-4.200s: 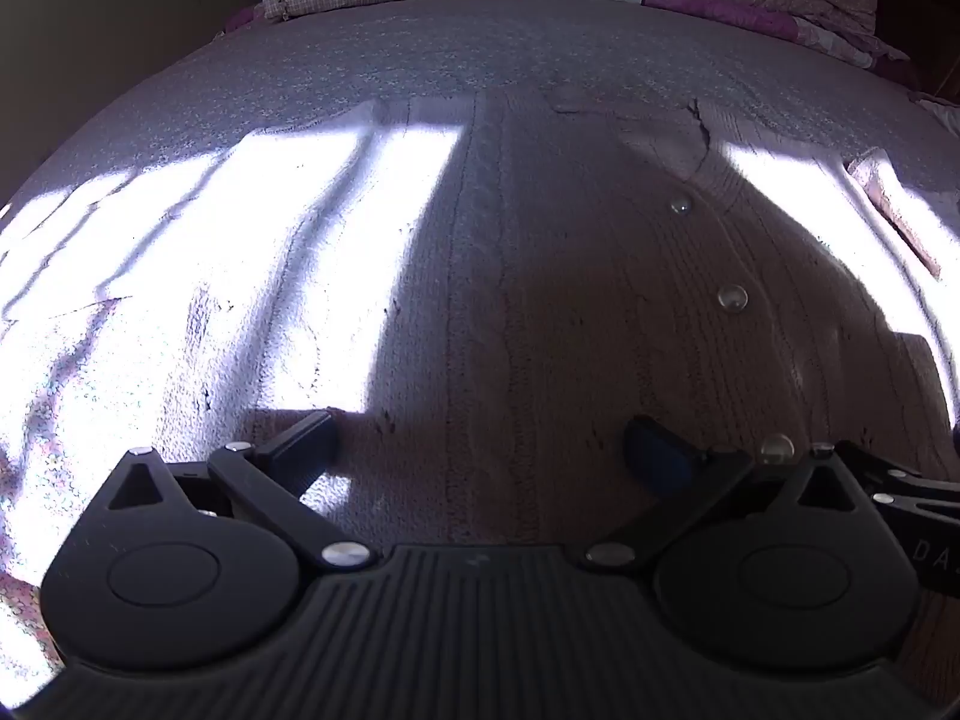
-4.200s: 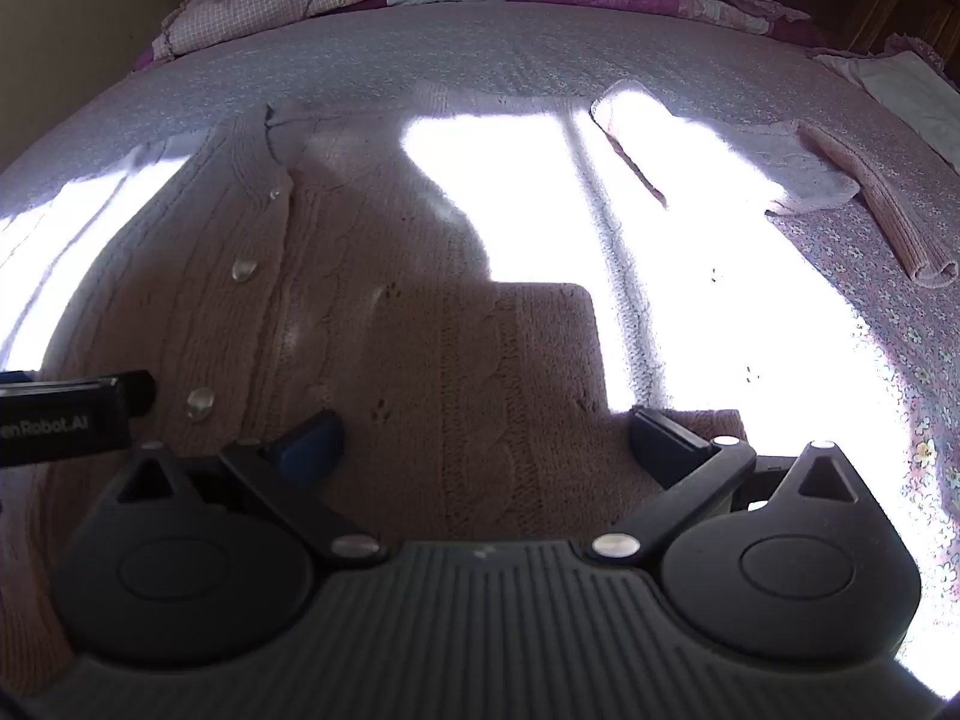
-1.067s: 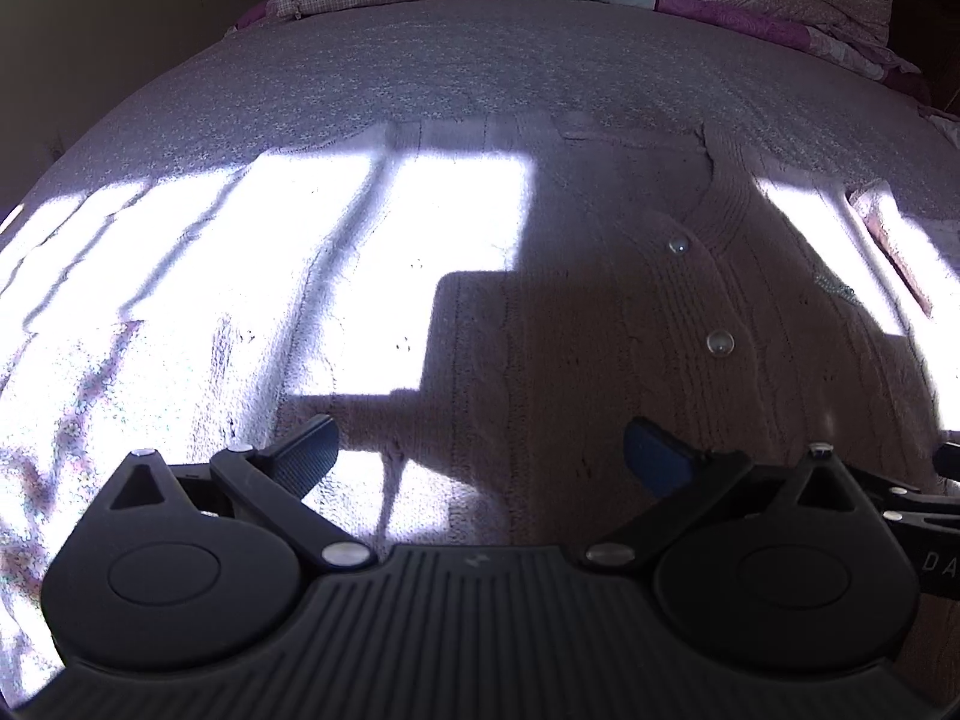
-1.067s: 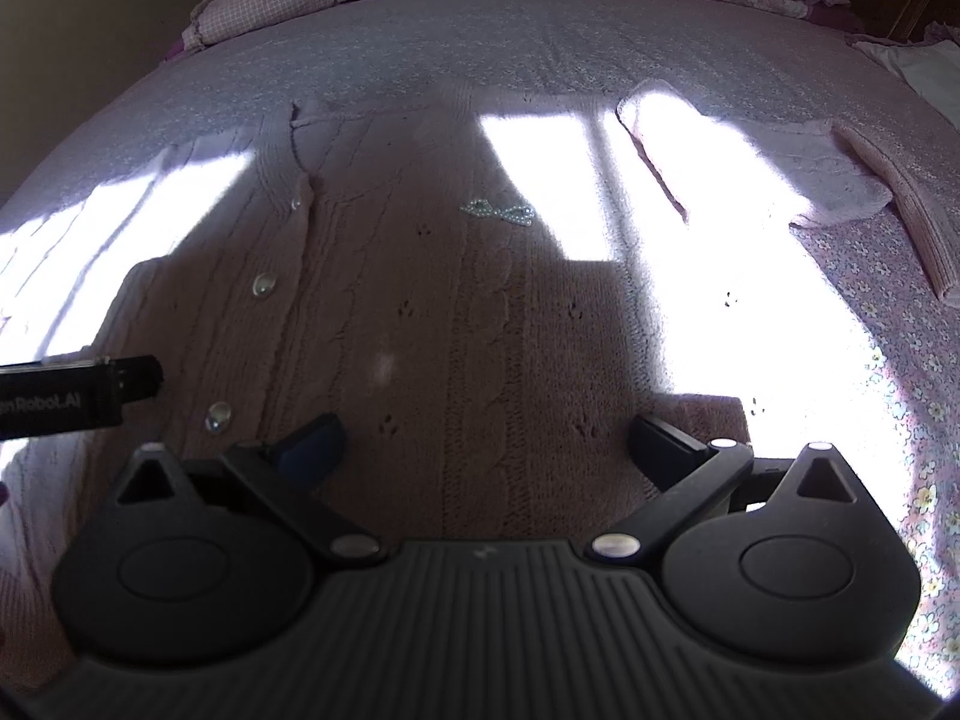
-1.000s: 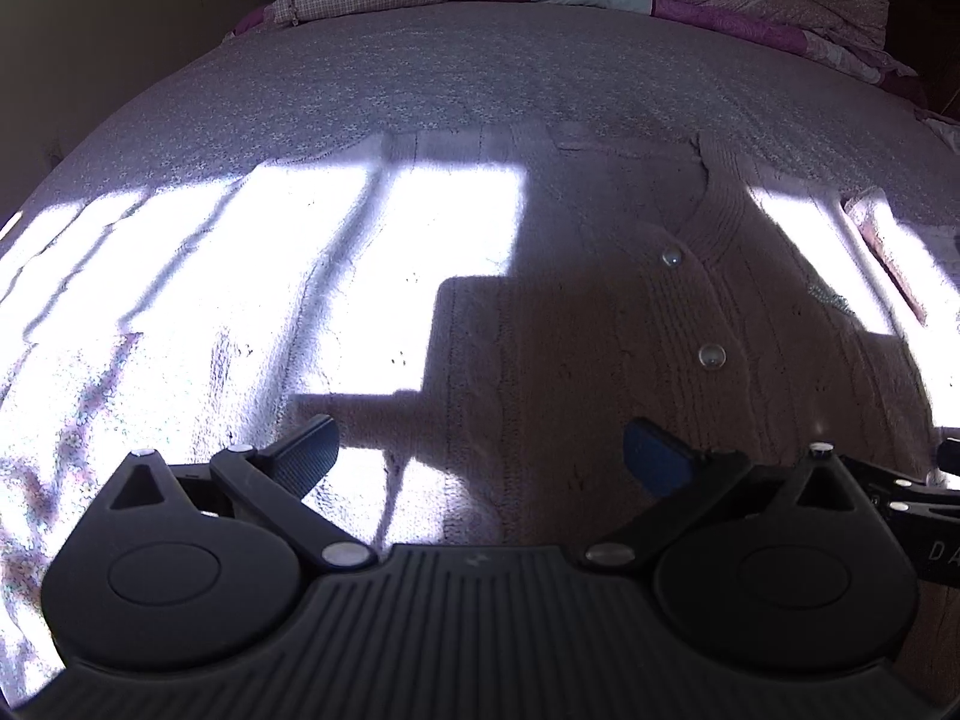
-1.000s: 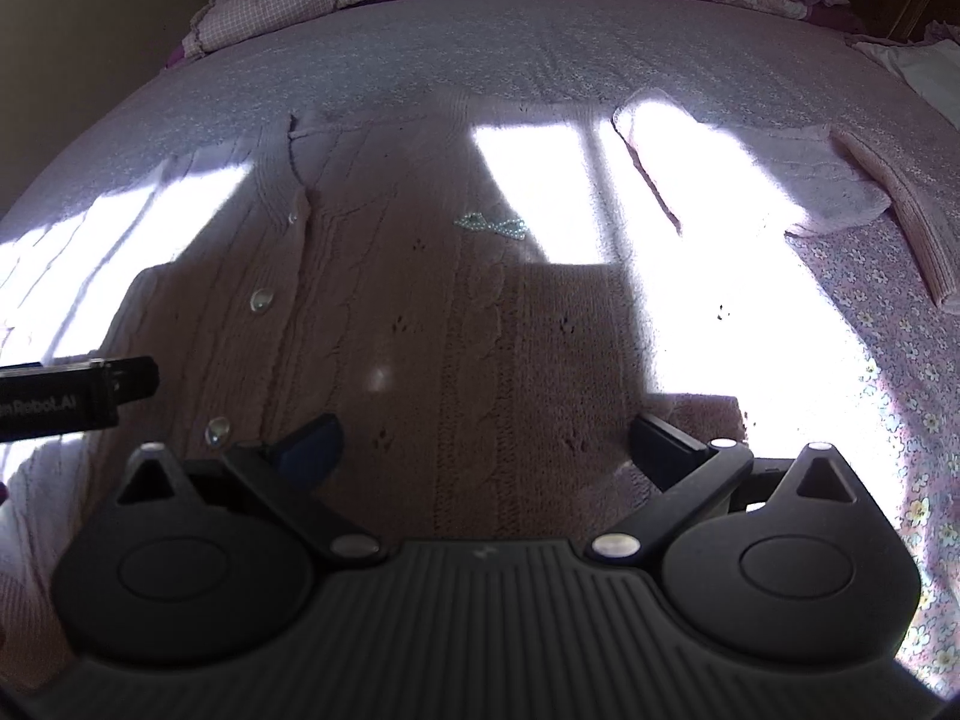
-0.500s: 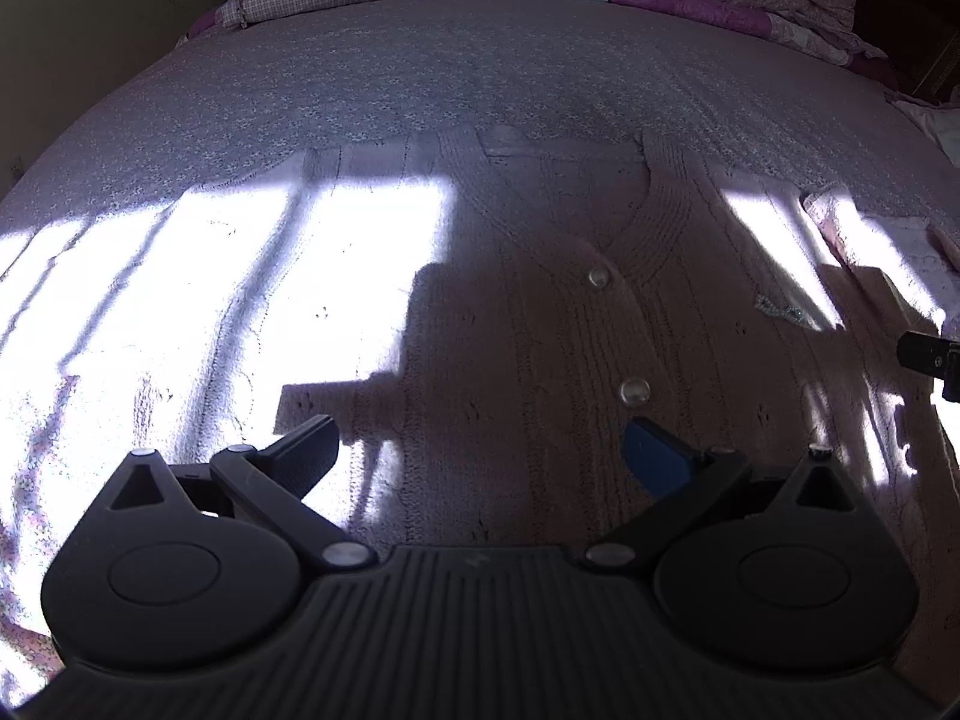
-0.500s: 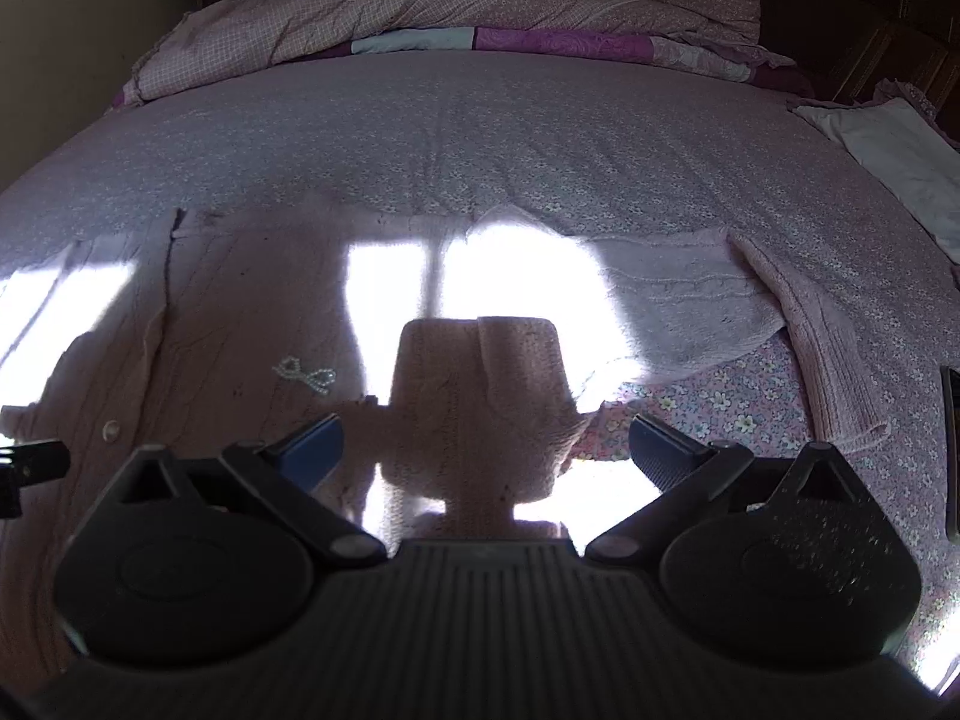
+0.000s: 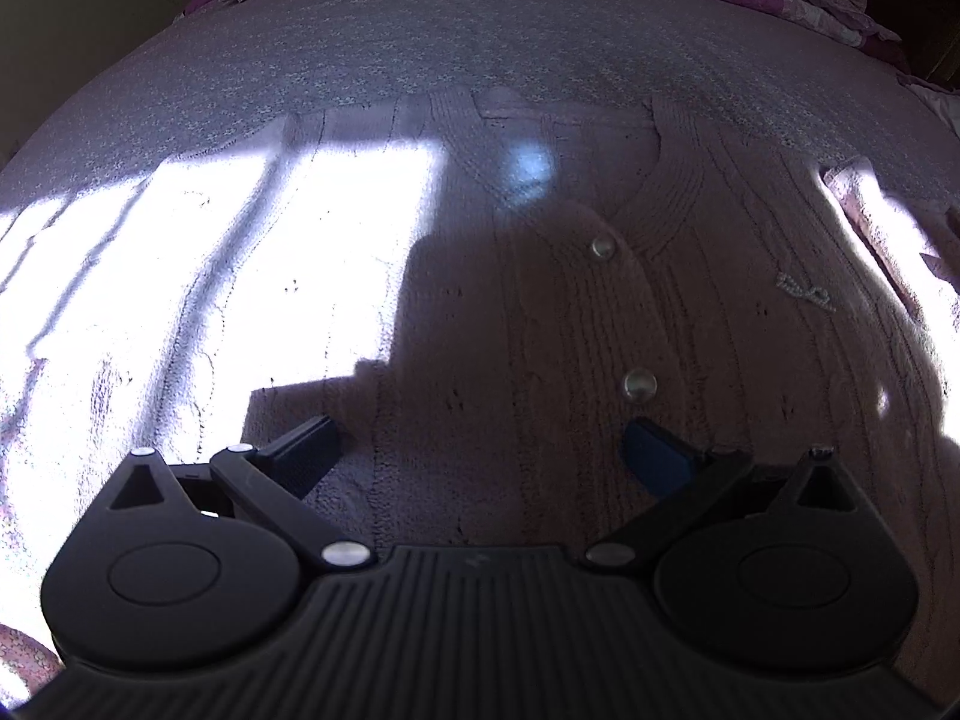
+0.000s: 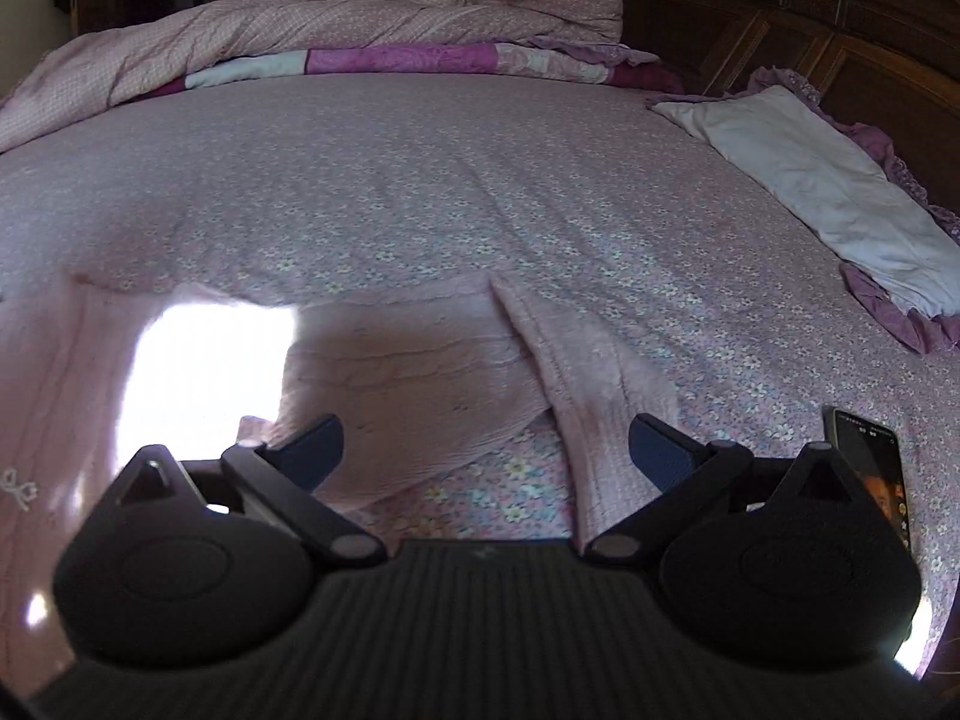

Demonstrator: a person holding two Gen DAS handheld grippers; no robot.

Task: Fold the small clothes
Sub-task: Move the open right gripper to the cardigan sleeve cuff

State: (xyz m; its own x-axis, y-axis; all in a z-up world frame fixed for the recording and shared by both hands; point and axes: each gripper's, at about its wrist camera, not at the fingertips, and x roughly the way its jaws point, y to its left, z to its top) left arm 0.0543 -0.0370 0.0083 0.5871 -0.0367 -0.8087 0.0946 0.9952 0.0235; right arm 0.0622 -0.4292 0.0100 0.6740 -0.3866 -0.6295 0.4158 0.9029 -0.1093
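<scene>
The pink cardigan (image 9: 600,312) lies flat on the bed (image 10: 420,180), not folded yet. Its sleeve (image 10: 588,384) sticks out toward 12 o'clock. The left tool (image 9: 480,450) and right tool (image 10: 483,447) are open, holding nothing.

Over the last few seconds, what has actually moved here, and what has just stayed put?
The right hand-held gripper has swung away from the buttoned front of the pink cable-knit cardigan toward its outstretched sleeve, bringing a black phone into view. The left hand-held gripper pulled back slightly over the buttons. Both remain open, holding nothing. The cardigan lies flat and unfolded on the floral bedsheet, as before.
</scene>
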